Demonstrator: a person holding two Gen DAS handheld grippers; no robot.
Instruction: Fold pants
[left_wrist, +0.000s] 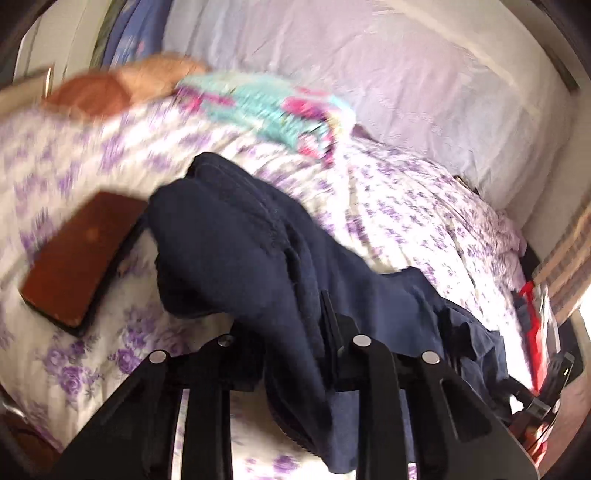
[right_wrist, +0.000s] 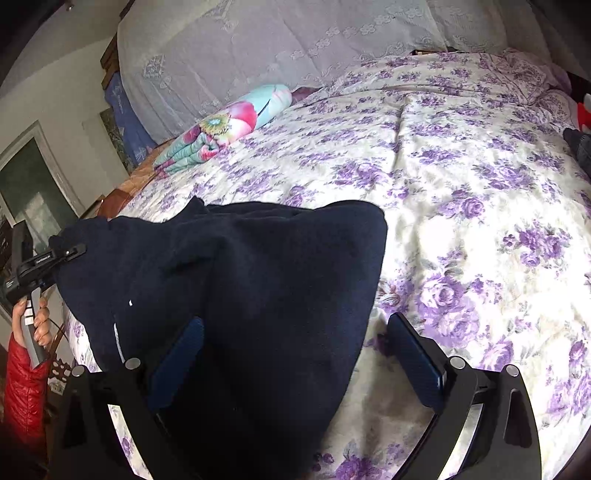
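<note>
The dark navy pants (left_wrist: 236, 236) lie bunched on the purple-flowered bedspread (left_wrist: 406, 221). In the left wrist view my left gripper (left_wrist: 291, 325) is shut on a fold of the pants, and the cloth hangs over its fingers. In the right wrist view the pants (right_wrist: 240, 280) spread in front of my right gripper (right_wrist: 295, 350), which is open, with the cloth lying over its left finger (right_wrist: 177, 358) and between the two fingers. The left gripper (right_wrist: 70, 251) shows there at the far left, clamped on the pants' edge.
A brown flat case (left_wrist: 77, 258) lies on the bed left of the pants. A folded turquoise and pink blanket (right_wrist: 221, 125) sits near the lilac pillows (right_wrist: 258, 48). The bedspread (right_wrist: 480, 184) stretches to the right. A red item (left_wrist: 535, 325) is at the bed's right edge.
</note>
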